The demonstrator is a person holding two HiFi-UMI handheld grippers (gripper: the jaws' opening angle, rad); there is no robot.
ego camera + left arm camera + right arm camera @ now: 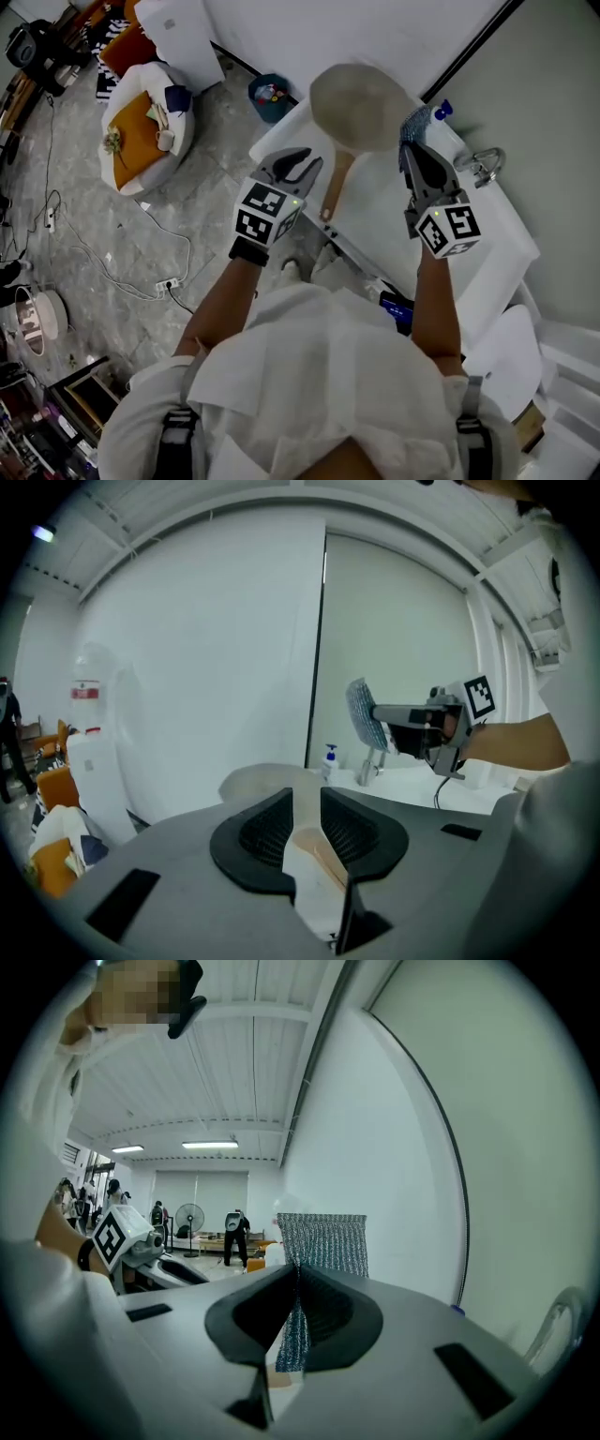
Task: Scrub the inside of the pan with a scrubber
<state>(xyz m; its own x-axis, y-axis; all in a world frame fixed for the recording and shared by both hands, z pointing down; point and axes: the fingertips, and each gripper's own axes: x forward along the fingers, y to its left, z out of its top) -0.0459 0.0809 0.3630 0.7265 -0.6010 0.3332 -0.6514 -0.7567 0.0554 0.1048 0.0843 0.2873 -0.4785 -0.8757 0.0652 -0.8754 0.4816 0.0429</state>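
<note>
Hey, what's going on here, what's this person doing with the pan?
A person stands at a white counter with a gripper in each hand. The right gripper is shut on a scrubber, held in the air beside the pan. The left gripper is open next to the pan's wooden handle, not gripping it. The pan lies on the counter and the scrubber is not touching it.

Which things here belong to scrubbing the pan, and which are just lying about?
For the job: pan; scrubber, clamped in the right gripper; left gripper, open, beside the pan's handle.
Lying about: tap, soap bottle, blue bin, orange cushion, power strip on the floor.
</note>
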